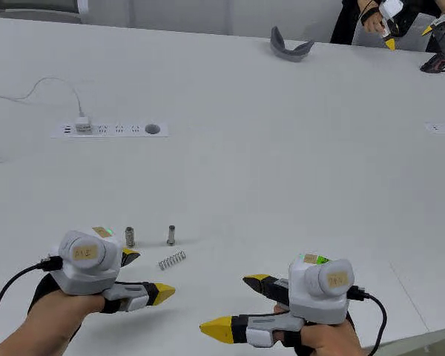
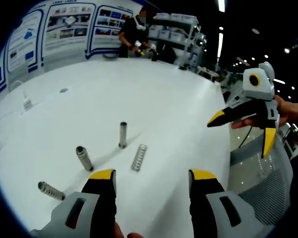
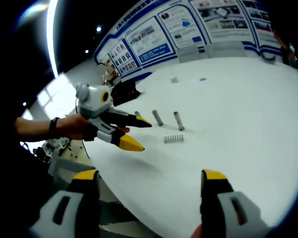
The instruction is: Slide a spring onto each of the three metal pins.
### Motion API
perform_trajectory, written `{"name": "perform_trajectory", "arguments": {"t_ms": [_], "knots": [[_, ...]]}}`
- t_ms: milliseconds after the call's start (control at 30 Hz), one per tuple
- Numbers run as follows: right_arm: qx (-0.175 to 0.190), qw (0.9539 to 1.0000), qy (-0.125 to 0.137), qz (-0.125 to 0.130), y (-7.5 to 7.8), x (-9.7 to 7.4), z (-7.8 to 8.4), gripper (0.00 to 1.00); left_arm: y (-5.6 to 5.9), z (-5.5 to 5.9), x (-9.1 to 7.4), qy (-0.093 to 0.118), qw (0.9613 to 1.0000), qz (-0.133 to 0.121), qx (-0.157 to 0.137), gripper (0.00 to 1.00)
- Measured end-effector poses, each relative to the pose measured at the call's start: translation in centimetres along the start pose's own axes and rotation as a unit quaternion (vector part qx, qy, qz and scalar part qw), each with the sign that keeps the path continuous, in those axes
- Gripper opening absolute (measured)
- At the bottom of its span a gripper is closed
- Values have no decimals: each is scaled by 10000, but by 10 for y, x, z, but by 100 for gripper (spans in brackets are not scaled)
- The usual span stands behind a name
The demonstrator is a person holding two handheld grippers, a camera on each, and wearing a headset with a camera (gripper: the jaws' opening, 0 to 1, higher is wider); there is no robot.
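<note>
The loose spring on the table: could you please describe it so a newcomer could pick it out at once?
On the white table, look ahead of the left claw, where a spring-covered pin and a bare pin stand. The loose spring is the small coil on the person's side of the bare pin; unlike both pins, it lies flat.

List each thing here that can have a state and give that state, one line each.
Left gripper: open, empty.
Right gripper: open, empty.
Bare pin: upright, no spring.
Middle pin: upright, spring on.
Third pin: spring on.
Loose spring: lying flat.
Charger: plugged in.
</note>
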State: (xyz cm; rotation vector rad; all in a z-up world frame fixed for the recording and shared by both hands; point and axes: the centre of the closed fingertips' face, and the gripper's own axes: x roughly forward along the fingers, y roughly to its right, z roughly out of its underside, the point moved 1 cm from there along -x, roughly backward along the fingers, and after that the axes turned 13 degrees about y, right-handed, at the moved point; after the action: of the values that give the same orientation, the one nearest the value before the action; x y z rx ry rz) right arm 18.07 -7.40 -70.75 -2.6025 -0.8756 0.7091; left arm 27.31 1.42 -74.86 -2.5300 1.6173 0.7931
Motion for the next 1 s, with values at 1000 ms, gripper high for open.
{"name": "perform_trajectory", "arguments": {"t_ms": [1000], "knots": [[142, 9999, -18, 85, 3, -6, 8, 84, -17, 20, 49, -35, 9994, -302, -145, 26]]}}
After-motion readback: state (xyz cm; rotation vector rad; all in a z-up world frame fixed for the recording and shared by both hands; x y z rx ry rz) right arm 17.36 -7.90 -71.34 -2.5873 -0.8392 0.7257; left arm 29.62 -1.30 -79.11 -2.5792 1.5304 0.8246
